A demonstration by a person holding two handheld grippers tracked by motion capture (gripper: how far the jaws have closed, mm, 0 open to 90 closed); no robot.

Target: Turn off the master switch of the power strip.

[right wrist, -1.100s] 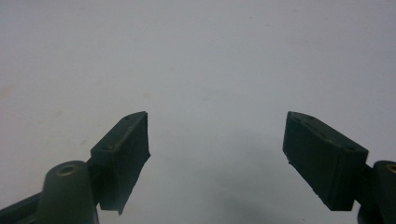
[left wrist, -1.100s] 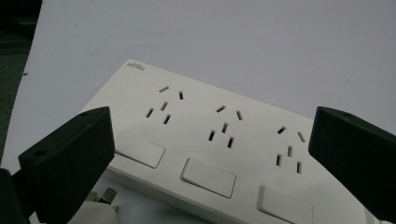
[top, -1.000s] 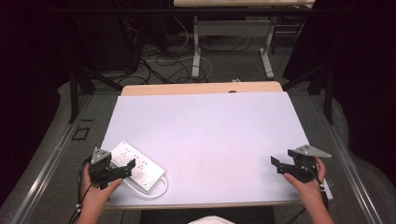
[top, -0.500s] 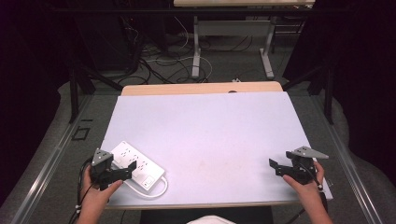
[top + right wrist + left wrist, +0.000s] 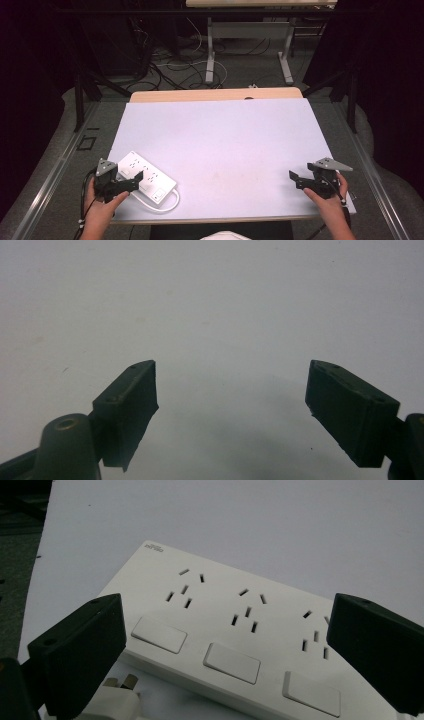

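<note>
We see a pale table [image 5: 225, 145] in a dark room with cables on the floor behind it, and a white power strip [image 5: 145, 176] lies near its front left corner, well apart from the right claw [image 5: 294, 177], which hangs wide open over bare tabletop at the front right, holding nothing. The left claw [image 5: 136, 180] also stands wide open and empty, its jaws poised just above the strip's near end. Its own view adds three sets of sockets, three switches [image 5: 231, 662] and a white plug [image 5: 119, 700] just beside the strip.
</note>
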